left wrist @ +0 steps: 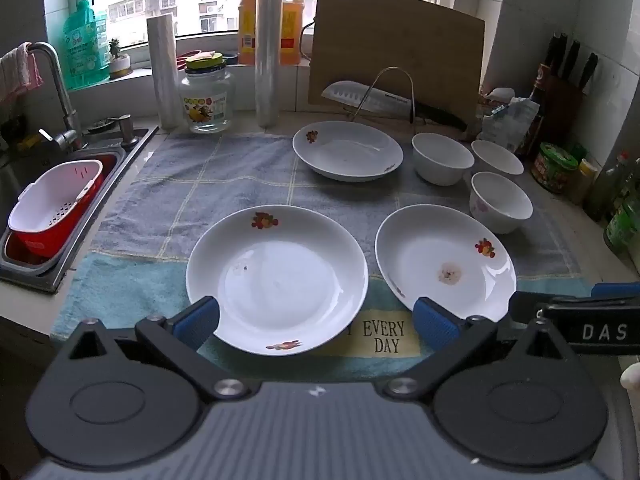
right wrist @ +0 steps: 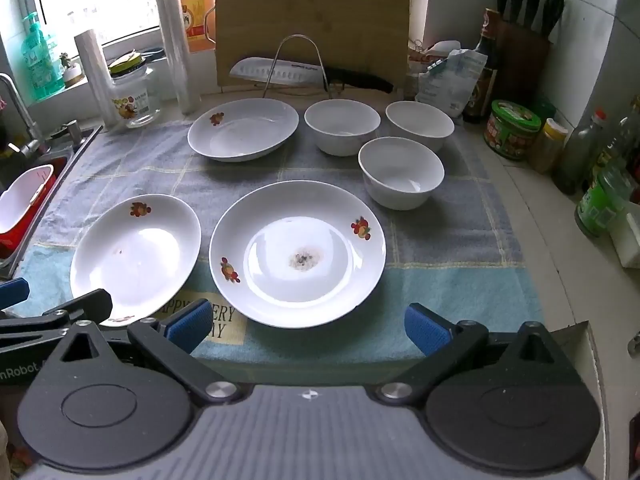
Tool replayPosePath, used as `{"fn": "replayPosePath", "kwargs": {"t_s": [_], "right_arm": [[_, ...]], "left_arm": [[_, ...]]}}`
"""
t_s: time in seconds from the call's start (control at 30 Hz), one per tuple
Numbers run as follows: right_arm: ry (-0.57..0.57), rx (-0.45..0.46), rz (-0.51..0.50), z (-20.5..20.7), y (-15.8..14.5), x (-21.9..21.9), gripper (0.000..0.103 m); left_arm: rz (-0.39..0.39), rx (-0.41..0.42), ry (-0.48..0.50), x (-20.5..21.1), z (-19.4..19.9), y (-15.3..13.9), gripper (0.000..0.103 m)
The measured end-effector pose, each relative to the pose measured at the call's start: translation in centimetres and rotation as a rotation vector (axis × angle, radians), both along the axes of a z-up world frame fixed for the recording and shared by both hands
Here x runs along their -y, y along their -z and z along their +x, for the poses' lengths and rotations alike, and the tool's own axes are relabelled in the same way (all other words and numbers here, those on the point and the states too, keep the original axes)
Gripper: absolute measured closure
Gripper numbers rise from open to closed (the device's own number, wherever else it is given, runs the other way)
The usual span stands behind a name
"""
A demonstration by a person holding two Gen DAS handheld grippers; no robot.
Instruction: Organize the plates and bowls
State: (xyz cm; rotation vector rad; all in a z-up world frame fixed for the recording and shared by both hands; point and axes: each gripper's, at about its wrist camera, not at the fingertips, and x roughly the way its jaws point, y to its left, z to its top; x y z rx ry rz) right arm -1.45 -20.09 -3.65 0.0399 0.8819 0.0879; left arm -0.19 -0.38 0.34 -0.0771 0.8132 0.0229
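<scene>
Nothing is gathered yet: three plates and three bowls lie apart on the towel. The left gripper and right gripper hover spread wide and empty, each probably lined up on a near plate, whose rim needs pinching next.

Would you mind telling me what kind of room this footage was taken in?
Most likely a home kitchen: a sink with a faucet on the left, a knife block in the corner, and plates and bowls on a towel spread over the counter.
</scene>
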Motion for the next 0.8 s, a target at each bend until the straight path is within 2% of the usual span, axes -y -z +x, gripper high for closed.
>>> {"fn": "replayPosePath", "kwargs": {"t_s": [0.8], "right_arm": [[-0.012, 0.011, 0.001, 0.33, -0.11, 0.4, 0.0]], "left_arm": [[0.0, 0.004, -0.01, 0.05, -0.01, -0.12, 0.001]]}}
